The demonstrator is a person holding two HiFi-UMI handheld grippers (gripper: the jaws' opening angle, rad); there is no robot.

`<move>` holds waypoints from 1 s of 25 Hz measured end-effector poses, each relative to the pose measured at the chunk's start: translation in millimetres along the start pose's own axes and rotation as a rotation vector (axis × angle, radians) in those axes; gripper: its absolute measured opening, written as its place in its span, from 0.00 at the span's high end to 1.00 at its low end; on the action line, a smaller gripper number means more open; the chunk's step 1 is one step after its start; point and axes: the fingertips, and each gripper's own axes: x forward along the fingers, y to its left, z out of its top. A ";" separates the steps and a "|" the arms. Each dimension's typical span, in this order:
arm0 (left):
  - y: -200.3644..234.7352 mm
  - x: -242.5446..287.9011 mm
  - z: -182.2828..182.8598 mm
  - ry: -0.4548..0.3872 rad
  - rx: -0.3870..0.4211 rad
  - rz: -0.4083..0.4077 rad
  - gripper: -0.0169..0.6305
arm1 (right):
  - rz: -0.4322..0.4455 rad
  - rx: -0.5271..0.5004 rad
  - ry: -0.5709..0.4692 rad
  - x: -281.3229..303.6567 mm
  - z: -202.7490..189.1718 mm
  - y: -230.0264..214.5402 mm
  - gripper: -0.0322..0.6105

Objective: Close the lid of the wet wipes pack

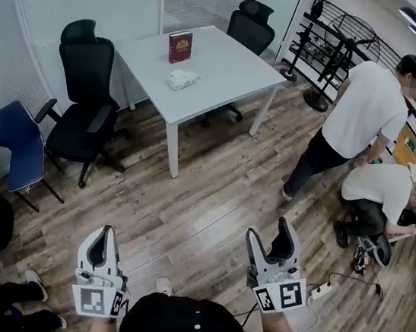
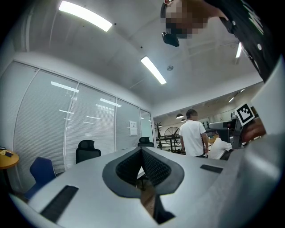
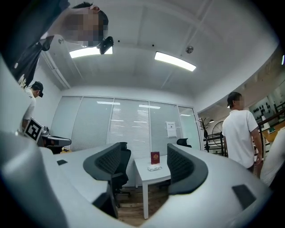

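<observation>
My left gripper (image 1: 106,233) is clamped together, empty; my right gripper (image 1: 268,237) gapes wide, holding nothing. Brown wood-plank floor (image 1: 201,214) runs ahead to the white square table (image 1: 229,72), with a black office chair (image 1: 85,98) at its left. On the table lies the pale wet wipes pack (image 1: 182,79), just before an upright red book (image 1: 179,46). A standing person in a white shirt (image 1: 366,107) is off right.
</observation>
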 end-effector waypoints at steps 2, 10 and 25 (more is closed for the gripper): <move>11.6 3.4 -1.6 -0.005 -0.002 -0.007 0.96 | 0.000 -0.016 0.005 10.4 -3.1 8.5 0.45; 53.8 20.6 -7.2 -0.012 -0.007 -0.047 0.96 | -0.034 -0.040 -0.002 47.4 -6.6 30.9 0.45; 71.2 86.9 -24.3 0.007 -0.024 -0.031 0.96 | -0.003 -0.042 0.024 118.0 -28.1 9.4 0.45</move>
